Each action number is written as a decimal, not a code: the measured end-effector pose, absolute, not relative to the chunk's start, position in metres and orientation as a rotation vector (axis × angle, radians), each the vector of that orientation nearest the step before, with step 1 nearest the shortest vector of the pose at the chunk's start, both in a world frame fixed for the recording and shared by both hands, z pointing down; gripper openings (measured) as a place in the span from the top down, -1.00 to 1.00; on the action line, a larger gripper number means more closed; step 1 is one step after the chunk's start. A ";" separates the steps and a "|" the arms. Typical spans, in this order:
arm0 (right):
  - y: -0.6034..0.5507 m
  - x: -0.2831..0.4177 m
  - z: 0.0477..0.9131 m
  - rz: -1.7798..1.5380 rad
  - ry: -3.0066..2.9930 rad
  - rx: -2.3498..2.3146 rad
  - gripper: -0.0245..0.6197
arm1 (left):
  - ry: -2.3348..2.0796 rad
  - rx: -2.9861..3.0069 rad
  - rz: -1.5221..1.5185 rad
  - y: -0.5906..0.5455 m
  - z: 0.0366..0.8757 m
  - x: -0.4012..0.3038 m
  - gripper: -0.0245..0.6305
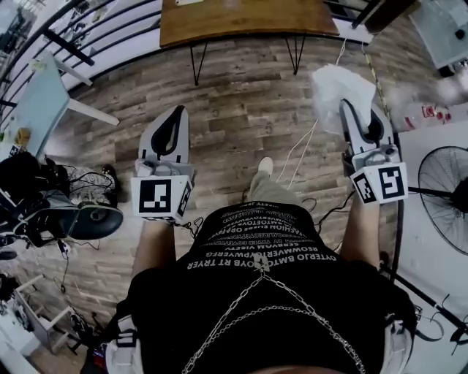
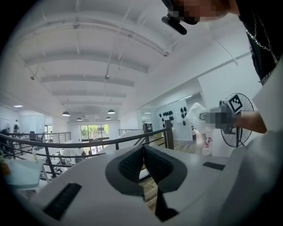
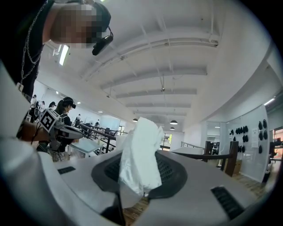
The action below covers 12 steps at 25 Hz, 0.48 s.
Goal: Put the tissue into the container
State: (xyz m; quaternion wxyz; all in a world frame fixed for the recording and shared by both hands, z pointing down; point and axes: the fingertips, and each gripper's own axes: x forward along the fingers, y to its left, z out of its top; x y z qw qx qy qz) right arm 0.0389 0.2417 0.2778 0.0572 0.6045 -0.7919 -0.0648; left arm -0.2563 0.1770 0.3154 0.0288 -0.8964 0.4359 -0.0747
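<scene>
A crumpled white tissue (image 1: 334, 88) is pinched in my right gripper (image 1: 358, 109), held up in the air above the wooden floor at the right. In the right gripper view the tissue (image 3: 142, 137) stands up between the dark pads (image 3: 170, 174), and the right gripper (image 3: 139, 154) is shut on it. My left gripper (image 1: 178, 111) hangs at the left, about level with the right one, its jaws together and nothing in them. In the left gripper view the left gripper (image 2: 142, 150) has its pads touching. No container shows in any view.
A wooden table (image 1: 248, 18) on thin metal legs stands ahead. A fan (image 1: 446, 197) and a white table (image 1: 439, 142) are at the right. At the left are a pale table (image 1: 36, 102), a black chair (image 1: 91, 219) and floor cables (image 1: 300, 150). A railing (image 2: 88, 143) runs ahead.
</scene>
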 end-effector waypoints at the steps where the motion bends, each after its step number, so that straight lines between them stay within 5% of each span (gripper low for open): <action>1: 0.232 0.043 0.278 -0.192 -2.405 1.825 0.54 | 1.352 -2.764 -0.233 0.168 0.315 -0.253 0.84; 12: 0.166 0.178 0.343 -0.176 -2.511 1.807 0.54 | 1.446 -2.679 -0.293 0.116 0.365 -0.131 0.84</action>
